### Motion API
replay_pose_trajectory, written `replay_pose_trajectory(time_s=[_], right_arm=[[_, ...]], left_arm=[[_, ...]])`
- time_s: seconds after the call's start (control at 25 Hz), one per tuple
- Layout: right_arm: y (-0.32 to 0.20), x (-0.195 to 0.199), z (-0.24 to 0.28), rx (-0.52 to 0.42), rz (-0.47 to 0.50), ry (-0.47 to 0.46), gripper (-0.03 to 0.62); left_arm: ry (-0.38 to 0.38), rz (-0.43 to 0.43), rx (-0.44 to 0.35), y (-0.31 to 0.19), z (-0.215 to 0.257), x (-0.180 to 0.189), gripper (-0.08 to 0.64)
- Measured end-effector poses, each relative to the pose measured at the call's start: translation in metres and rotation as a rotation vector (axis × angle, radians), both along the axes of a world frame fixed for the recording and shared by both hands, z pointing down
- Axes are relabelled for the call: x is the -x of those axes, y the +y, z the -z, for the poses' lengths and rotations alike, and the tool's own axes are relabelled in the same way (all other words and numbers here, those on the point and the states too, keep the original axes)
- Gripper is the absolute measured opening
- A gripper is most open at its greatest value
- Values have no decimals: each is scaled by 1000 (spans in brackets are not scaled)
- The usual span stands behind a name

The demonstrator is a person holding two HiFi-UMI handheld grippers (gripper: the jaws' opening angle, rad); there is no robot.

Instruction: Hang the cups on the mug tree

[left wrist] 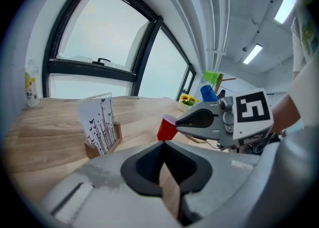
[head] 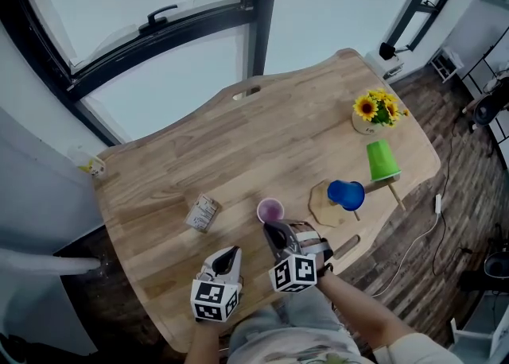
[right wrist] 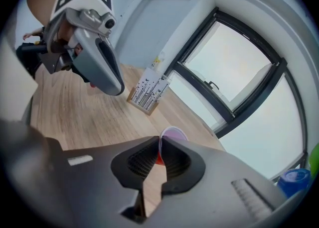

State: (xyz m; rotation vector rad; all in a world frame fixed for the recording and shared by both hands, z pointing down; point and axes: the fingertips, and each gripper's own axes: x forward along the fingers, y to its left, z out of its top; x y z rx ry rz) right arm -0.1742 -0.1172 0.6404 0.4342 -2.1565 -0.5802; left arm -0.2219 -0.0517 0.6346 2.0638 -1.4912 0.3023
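Observation:
A red cup (head: 270, 211) with a pale inside stands upright on the wooden table (head: 238, 148), close to the front edge. My right gripper (head: 273, 229) is shut on its near rim; in the right gripper view the thin rim (right wrist: 160, 142) is pinched between the pads. To the cup's right stands the wooden mug tree (head: 324, 205), which carries a blue cup (head: 346, 194) and a green cup (head: 382, 160). My left gripper (head: 231, 252) hangs left of the right one with its tips together and nothing between them.
A card holder with a printed card (head: 203, 213) stands left of the red cup. A small pot of sunflowers (head: 375, 110) sits at the far right of the table. A bottle (head: 94, 166) is at the far left corner, by the window.

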Motion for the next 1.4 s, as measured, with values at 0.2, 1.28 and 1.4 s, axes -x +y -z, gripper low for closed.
replay_pose_trajectory(time_s=[0.2,1.28,1.4], right_arm=[[7,-12,30,33,21,-69,21],[44,-159,119,482,-23,-450,18],[40,-171,116,539,-39,-470,18]], left_arm=[[-17,42,-13,-7,9,3,5],[-50,-15,-106,-48,67,-81,5],[-55,-37,-93,-51,62,-89,5]])
